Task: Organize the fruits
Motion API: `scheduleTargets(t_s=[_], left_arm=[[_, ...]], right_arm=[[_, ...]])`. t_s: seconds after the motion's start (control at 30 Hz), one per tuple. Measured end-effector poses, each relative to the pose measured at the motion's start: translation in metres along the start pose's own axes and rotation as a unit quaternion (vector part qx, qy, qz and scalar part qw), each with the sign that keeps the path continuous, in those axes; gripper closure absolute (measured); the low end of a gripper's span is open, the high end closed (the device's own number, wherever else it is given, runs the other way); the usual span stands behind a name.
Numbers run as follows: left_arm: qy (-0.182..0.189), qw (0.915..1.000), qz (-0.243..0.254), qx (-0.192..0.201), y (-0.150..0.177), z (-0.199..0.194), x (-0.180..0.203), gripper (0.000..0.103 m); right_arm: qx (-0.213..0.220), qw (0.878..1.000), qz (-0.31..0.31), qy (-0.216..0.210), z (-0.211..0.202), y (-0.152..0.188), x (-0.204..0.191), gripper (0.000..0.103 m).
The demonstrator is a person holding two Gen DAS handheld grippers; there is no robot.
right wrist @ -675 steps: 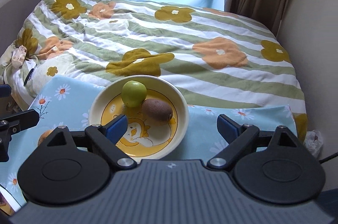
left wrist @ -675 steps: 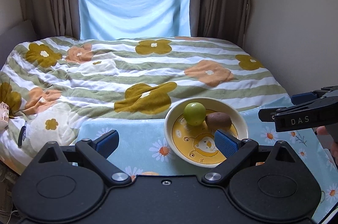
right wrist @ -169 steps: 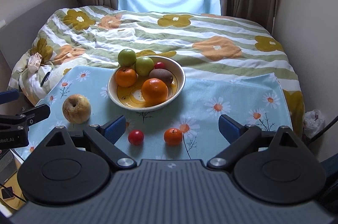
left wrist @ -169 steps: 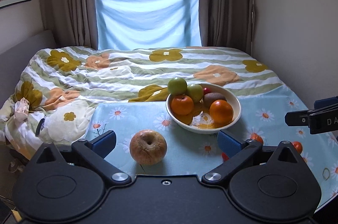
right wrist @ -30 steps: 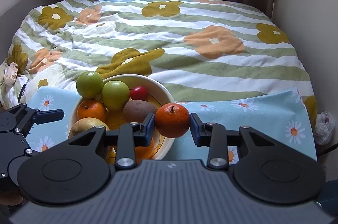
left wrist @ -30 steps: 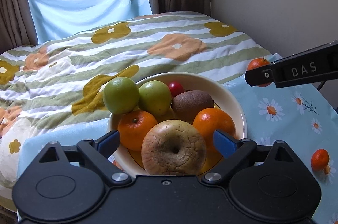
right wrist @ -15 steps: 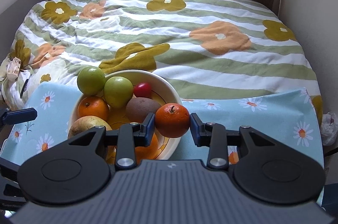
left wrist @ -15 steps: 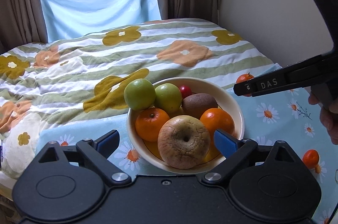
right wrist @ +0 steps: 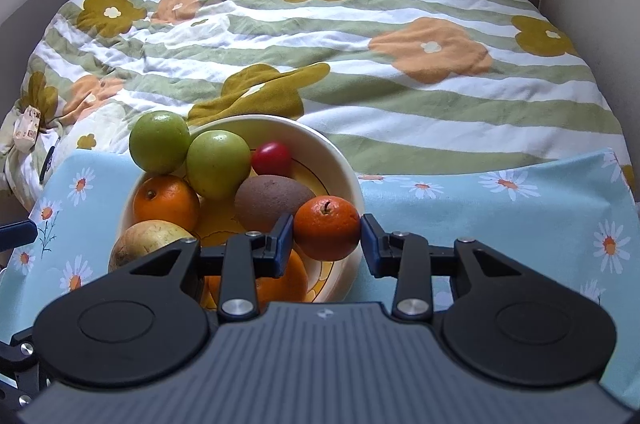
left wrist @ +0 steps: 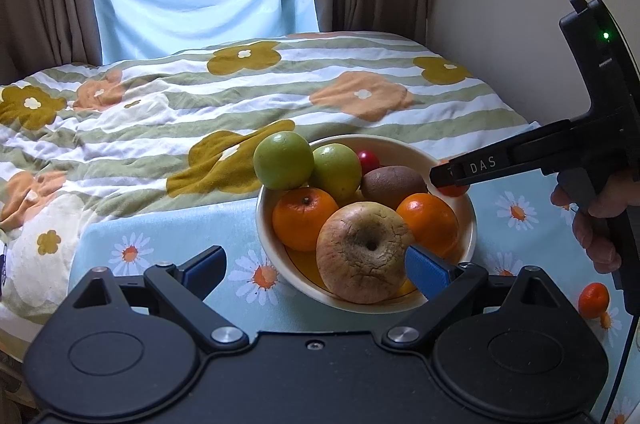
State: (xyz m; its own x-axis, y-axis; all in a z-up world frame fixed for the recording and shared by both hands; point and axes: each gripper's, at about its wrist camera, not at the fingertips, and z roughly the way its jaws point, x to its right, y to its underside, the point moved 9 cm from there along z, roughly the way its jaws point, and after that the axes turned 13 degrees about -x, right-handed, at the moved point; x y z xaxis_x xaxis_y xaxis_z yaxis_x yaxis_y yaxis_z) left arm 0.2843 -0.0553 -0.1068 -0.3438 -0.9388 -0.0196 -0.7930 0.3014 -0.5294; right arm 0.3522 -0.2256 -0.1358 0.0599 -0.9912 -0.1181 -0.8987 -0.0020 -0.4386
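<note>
A cream bowl (left wrist: 468, 220) (right wrist: 344, 163) on the daisy tablecloth holds two green apples (right wrist: 160, 141), a cherry tomato (right wrist: 272, 153), a kiwi (right wrist: 272, 197), oranges (left wrist: 304, 218) and a wrinkled yellow apple (left wrist: 362, 252). My right gripper (right wrist: 327, 238) (left wrist: 448, 175) hangs over the bowl's right rim with a small orange (right wrist: 327, 228) between its pads. Its jaws are opening, and the pads still touch the fruit's sides. My left gripper (left wrist: 316, 266) stands open just short of the bowl, holding nothing, with the yellow apple ahead of its fingers.
Another small orange (left wrist: 594, 300) lies on the tablecloth (left wrist: 160, 248) at the right. A person's hand (left wrist: 600, 220) holds the right gripper's handle. Behind the table is a bed with a flowered striped quilt (right wrist: 360, 63), then curtains and a wall on the right.
My left gripper has drawn back a little from the bowl. My right gripper has sunk with the small orange, from beside the bowl to its right rim.
</note>
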Motion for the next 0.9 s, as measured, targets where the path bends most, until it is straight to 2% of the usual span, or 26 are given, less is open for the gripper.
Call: scheduleTargets(t_s=[0.07,0.17,0.4,0.6,0.9], left_arm=[[-0.001,1.0000,-0.002,-0.004,0.002,0.000,-0.001,0.005],[-0.004,1.0000,-0.006,-0.003,0.003,-0.002,-0.002,0.005],[0.000,0.9999,-0.013,0.007,0.001,-0.014,-0.003,0.005],[-0.018,0.9995,-0.022,0.014,-0.002,-0.026,-0.006,0.005],[-0.030,0.9976,-0.035,0.051,-0.003,-0.058,0.001,0.005]], right_arm=[[0.008,1.000,-0.002,-0.003,-0.004,0.000,-0.003,0.023],[0.025,1.000,-0.005,0.003,-0.013,-0.001,-0.005,0.003],[0.033,0.999,-0.009,0.015,-0.034,0.001,-0.009,0.002],[0.041,0.999,0.002,0.020,-0.058,0.008,-0.007,0.002],[0.064,0.998,-0.001,0.029,-0.106,0.032,-0.007,0.001]])
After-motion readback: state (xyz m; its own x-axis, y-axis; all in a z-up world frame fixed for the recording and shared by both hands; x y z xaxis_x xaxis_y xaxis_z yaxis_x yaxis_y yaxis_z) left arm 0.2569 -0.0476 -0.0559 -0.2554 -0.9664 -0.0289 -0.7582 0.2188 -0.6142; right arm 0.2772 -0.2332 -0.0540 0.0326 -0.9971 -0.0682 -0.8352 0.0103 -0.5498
